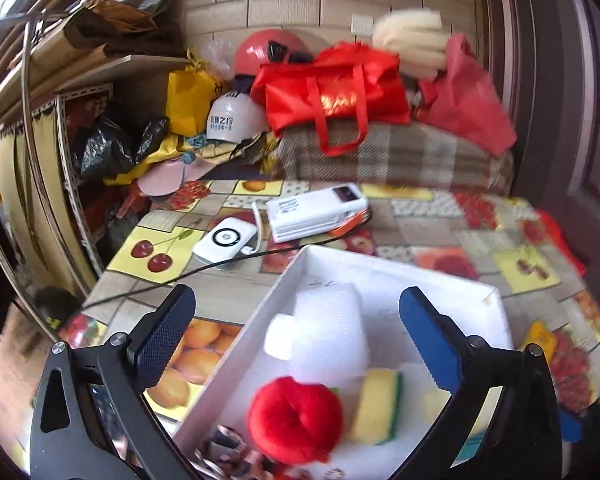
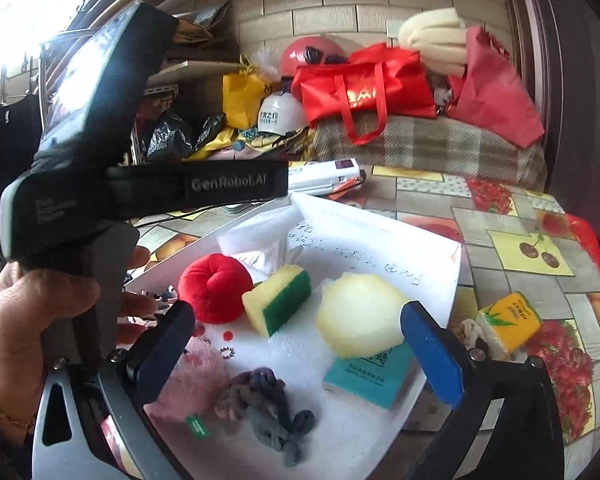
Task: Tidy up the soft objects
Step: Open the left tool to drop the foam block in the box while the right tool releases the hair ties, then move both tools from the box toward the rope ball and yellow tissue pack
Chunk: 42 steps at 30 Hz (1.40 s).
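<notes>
Both grippers hover over a shallow white box [image 2: 440, 276] that sits on the fruit-patterned tabletop [image 2: 512, 220], and both sets of jaws are spread wide with nothing between them.

Between the jaws of the right gripper [image 2: 300, 344] lie most of the soft things already in the box: a red plush ball [image 2: 214, 288] ahead of its left jaw, a yellow-and-green sponge [image 2: 278, 298] just beside that ball and possibly touching it, a pale round sponge [image 2: 360, 314] ahead of its right jaw resting on a teal packet [image 2: 366, 380], and a grey-purple cloth bundle [image 2: 268, 404] nearest the camera. Outside the right jaw, a yellow tissue pack [image 2: 510, 320] and a small crumpled rag [image 2: 470, 330] sit on the tabletop, beyond the box wall; they look like the pieces not yet put away.

The left gripper [image 1: 296, 328] frames a white foam piece [image 1: 324, 328], with the red ball and sponge low between its jaws.

Risks, as I judge them: the items are crowded, so closing on one could catch its neighbour or pinch two at once. The round sponge is perched on the packet and could roll off if nudged. A jaw reaching outward for the tissue pack might hook the thin box wall and drag or tip the light box. The two grippers are close over one box and could collide. A black cable [image 1: 180, 280] runs beyond the left jaw and could snag.
</notes>
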Available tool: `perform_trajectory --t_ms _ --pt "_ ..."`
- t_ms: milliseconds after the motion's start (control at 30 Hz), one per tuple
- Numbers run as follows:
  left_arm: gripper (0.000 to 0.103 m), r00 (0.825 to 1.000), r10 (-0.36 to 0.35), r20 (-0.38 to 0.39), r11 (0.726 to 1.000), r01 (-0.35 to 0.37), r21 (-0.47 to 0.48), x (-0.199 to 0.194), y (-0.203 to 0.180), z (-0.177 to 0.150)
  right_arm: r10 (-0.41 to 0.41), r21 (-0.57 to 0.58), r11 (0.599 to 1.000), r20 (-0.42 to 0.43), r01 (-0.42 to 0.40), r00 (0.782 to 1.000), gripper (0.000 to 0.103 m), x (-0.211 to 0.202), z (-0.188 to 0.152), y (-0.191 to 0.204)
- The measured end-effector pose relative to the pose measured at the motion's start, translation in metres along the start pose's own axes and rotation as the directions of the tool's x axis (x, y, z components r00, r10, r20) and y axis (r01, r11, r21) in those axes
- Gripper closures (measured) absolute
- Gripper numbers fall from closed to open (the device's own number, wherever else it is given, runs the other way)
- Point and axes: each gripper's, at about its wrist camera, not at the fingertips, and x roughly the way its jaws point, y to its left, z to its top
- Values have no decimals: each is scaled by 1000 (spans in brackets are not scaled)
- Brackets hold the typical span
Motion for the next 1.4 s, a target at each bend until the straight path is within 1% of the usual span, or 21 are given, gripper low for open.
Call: perform_trajectory --t_ms 267,467,500,567,600,667,700,767,867,900,933,1000,1067,1100,1133,1167,1233,1267,1300,1333,1400 --pt "0 994 -69 82 997 72 -39 -46 -10 7 -21 16 1000 62 20 998 0 -25 2 -5" --pt "0 986 -134 95 989 139 -53 -73 -23 7 -66 72 996 108 58 992 0 -43 1 -22" --pt "0 985 -146 96 987 151 -53 -76 -26 6 -86 81 994 116 77 990 0 -47 0 -25" --pt "0 976 -194 96 978 200 -61 -85 -32 2 -164 110 983 146 149 976 0 -57 -3 -35" --pt "0 971 -219 93 972 225 -61 -89 -36 -1 -232 142 968 177 208 957 0 -67 -6 -44" --pt "0 960 -269 83 961 273 -43 -99 -48 -10 -309 193 943 196 273 930 0 -78 -9 -61" --pt "0 949 -306 72 951 308 -20 -104 -59 -18 -345 223 927 188 302 920 0 -83 -12 -75" --pt "0 928 -371 47 929 369 42 -112 -81 -35 -393 276 898 160 341 906 0 -90 -19 -101" --pt "0 898 -440 1 892 437 117 -118 -113 -59 -461 365 841 100 399 882 0 -98 -36 -149" --pt "0 884 -466 -26 874 465 141 -117 -125 -68 -477 384 824 74 416 876 0 -100 -40 -160" --pt "0 875 -481 -50 862 483 155 -116 -133 -75 -489 401 808 48 431 871 0 -101 -44 -171" --pt "0 852 -508 -126 836 523 166 -108 -150 -91 -507 427 781 6 456 862 0 -107 -54 -192" --pt "0 833 -520 -187 821 548 159 -99 -160 -104 -518 430 772 0 468 855 0 -109 -60 -205" --pt "0 826 -518 -221 817 555 157 -93 -165 -111 -516 427 775 -1 467 857 0 -108 -62 -207" --pt "0 823 -511 -249 816 555 159 -90 -167 -119 -501 422 782 -13 459 866 0 -105 -63 -211" --pt "0 822 -500 -272 818 552 163 -87 -169 -125 -473 418 793 -36 443 880 0 -100 -62 -215" --pt "0 820 -497 -284 819 551 160 -85 -166 -132 -408 397 821 -92 410 908 0 -87 -62 -220" --pt "0 816 -503 -284 815 557 157 -85 -163 -133 -374 375 840 -120 391 919 0 -76 -59 -220" --pt "0 815 -506 -283 814 560 158 -85 -162 -132 -356 360 852 -136 381 925 0 -69 -58 -220" --pt "0 818 -502 -281 815 556 163 -86 -161 -129 -333 348 862 -157 367 930 0 -61 -56 -220" --pt "0 829 -493 -264 820 544 179 -88 -157 -123 -276 375 868 -179 324 945 0 -47 -52 -222"
